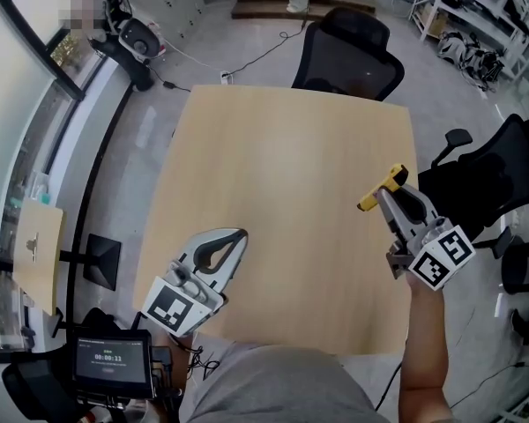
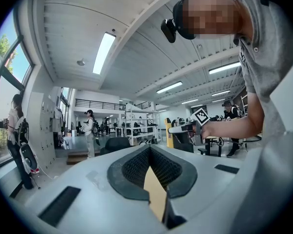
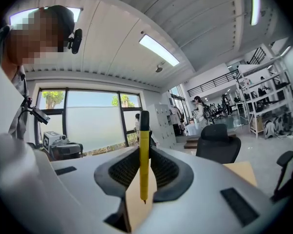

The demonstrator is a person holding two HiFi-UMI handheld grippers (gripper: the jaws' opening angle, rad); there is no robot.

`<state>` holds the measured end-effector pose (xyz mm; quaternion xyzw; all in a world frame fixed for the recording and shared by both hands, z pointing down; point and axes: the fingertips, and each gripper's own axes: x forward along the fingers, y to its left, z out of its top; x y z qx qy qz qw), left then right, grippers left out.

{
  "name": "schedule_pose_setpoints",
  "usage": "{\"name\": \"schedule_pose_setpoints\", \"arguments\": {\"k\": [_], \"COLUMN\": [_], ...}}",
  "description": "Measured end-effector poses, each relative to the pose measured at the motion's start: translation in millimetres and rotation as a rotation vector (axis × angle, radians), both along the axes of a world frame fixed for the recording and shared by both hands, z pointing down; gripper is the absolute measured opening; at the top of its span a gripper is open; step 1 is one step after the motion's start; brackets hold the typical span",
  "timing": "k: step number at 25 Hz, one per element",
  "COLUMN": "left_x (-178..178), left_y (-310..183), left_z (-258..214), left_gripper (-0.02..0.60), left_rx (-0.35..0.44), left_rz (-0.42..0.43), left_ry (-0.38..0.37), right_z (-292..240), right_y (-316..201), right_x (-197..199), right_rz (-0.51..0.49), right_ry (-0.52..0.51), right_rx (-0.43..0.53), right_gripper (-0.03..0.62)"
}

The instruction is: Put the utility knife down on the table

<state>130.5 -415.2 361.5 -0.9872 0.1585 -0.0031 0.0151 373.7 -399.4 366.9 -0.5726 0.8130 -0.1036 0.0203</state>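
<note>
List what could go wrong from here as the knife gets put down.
1. The right gripper holds the utility knife close to the right edge of the table. Released there, it might slide or bounce off toward the office chair.
2. The pads pinch only the knife's narrow body, and most of its length sticks out of them. It could pivot as the grip loosens and land on one end rather than flat.

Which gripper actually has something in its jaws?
The right gripper: its jaws clamp the yellow utility knife, held over the table. The left gripper has its jaws shut on nothing.
</note>
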Motion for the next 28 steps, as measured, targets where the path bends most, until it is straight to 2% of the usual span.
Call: {"name": "schedule_pose_setpoints", "arguments": {"k": [12, 17, 28], "left_x": [-20.0, -21.9, -30.1], "left_y": [-41.8, -60.7, -65.8], "left_z": [19.7, 30.5, 42.1], "left_gripper": [0.005, 0.005, 0.005], "left_rx": [-0.044, -0.055, -0.083], "left_rz": [-0.044, -0.06, -0.09], "left_ry": [-0.013, -0.024, -0.022], "right_z": [58.6, 87.3, 132.2], "right_y": [-86.0, -122.7, -166.5], "right_x": [27.0, 40.1, 42.6], "right_rz": [0.042, 0.052, 0.011], "right_ry": [0.039, 0.08, 0.218], "right_rx": [-0.098, -0.141, -0.221], "right_gripper": [0.072, 0.072, 0.072]}}
